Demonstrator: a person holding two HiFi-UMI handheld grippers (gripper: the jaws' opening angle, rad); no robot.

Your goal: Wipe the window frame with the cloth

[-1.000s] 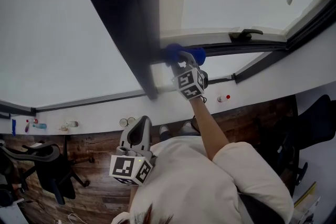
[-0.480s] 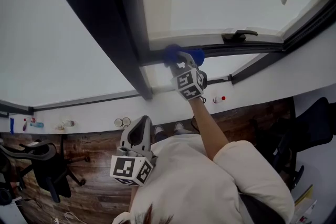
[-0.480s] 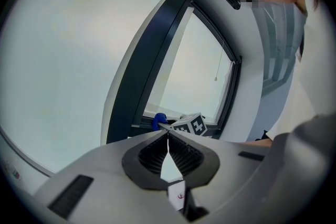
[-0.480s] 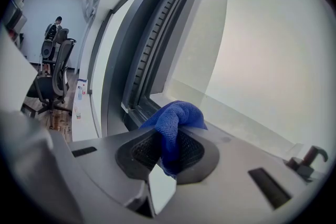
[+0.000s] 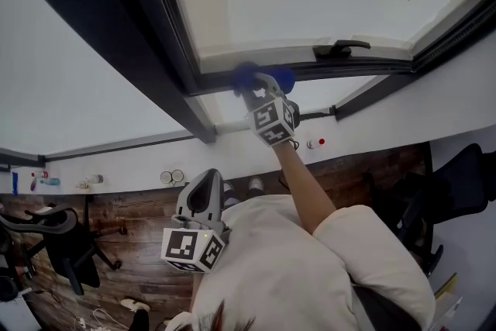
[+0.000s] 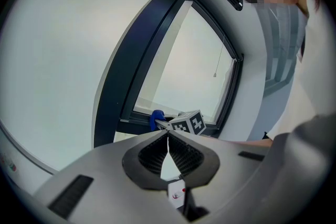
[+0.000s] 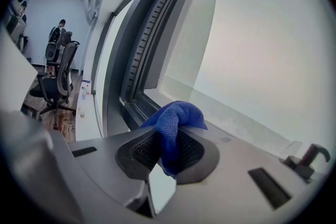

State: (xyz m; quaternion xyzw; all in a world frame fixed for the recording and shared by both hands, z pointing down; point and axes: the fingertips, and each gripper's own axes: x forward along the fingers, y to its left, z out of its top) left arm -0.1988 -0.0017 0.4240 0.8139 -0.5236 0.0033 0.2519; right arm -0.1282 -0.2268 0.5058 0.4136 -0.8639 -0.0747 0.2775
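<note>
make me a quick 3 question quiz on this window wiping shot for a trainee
1. Which tongs grip the blue cloth?
2. True or false: the left tongs stand open.
3. The cloth is up against: A) a mirror B) the window frame's lower rail C) a tabletop.
Key: 1. The right tongs. 2. False, they are shut on nothing. 3. B.
</note>
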